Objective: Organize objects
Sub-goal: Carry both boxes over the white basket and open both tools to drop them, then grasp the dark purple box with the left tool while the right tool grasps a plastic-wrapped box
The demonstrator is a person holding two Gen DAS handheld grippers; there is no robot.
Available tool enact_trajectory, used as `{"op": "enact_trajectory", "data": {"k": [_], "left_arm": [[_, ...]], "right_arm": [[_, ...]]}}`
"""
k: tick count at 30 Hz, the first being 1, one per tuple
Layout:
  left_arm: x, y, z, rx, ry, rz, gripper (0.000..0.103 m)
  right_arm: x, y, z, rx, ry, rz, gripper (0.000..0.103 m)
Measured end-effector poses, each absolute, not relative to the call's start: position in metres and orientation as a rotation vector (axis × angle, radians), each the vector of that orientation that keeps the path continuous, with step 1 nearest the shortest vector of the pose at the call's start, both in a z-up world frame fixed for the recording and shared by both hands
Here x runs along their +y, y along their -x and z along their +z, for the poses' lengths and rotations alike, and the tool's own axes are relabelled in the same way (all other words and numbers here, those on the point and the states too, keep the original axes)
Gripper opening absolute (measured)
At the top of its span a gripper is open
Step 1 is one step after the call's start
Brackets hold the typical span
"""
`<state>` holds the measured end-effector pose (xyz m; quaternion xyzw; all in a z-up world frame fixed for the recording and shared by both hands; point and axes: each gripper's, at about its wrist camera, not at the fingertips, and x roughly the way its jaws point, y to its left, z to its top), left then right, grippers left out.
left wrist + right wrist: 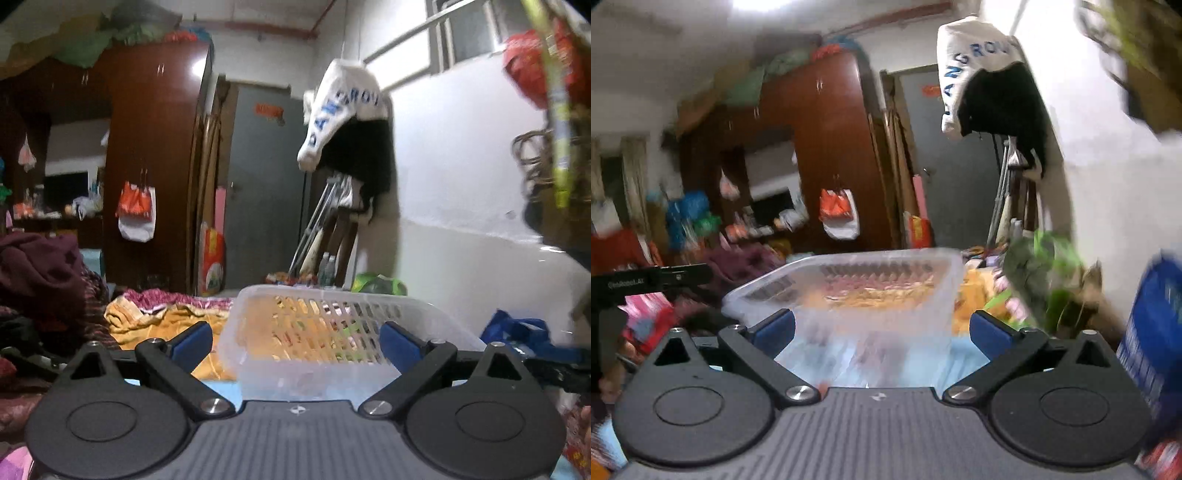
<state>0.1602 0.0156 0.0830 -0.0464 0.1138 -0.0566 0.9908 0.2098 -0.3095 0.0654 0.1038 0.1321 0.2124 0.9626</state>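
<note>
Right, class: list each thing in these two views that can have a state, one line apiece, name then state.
Left gripper: jaws open, nothing held.
Right gripper: jaws open, nothing held.
Clear basket: upright on the bed, ungripped; contents unclear.
Grey door: closed.
Wardrobe: doors closed.
White and black clothes: hanging by the wall.

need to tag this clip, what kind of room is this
Most likely a lived-in bedroom at home: a tall wooden wardrobe with bags hung on it, rumpled bedding under the clear plastic basket, and clothes hanging on the wall.
</note>
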Motion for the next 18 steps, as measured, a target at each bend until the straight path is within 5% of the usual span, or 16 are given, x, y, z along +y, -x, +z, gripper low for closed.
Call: {"op": "enact_trajectory", "data": {"k": [8,18], "left_arm": [[0.01,-0.047,0.001,0.183,0.083,-0.122,0.099],[0.025,-0.048,-0.003,0.173,0.07,-0.077,0.098]], "right_arm": [[-0.298,-0.115,-0.012,0.266,-0.196,0.48,0.103],[-0.266,-0.117,-0.015,0.277,-0.091,0.419,0.094]]}}
